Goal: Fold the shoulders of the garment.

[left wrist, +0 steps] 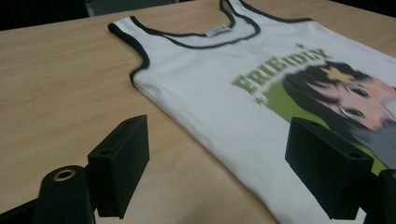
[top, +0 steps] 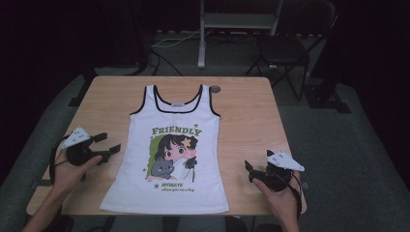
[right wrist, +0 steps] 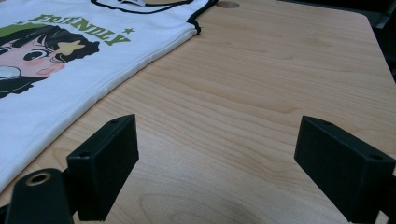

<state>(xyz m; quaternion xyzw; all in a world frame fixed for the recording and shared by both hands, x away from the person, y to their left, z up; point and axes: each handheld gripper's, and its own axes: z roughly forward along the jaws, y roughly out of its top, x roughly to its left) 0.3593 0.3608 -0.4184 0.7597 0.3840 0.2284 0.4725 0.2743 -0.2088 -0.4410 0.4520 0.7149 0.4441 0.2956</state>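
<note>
A white top [top: 174, 145] is lying flat on the table [top: 246, 111], print up, neckline away from the person. The left gripper [top: 110, 145] is hovering just beside the top's left edge, its jaws standing wide with nothing between them; in the left gripper view the top's side hem [left wrist: 224, 154] is running between the jaws, under them, and the right jaw is hanging over the cloth. The right gripper [top: 248, 170] is resting near the top's lower right side, apart from it, jaws also gaping wide and empty; in the right gripper view bare wood is lying between them and the top [right wrist: 70, 84] is sitting off to the left.
</note>
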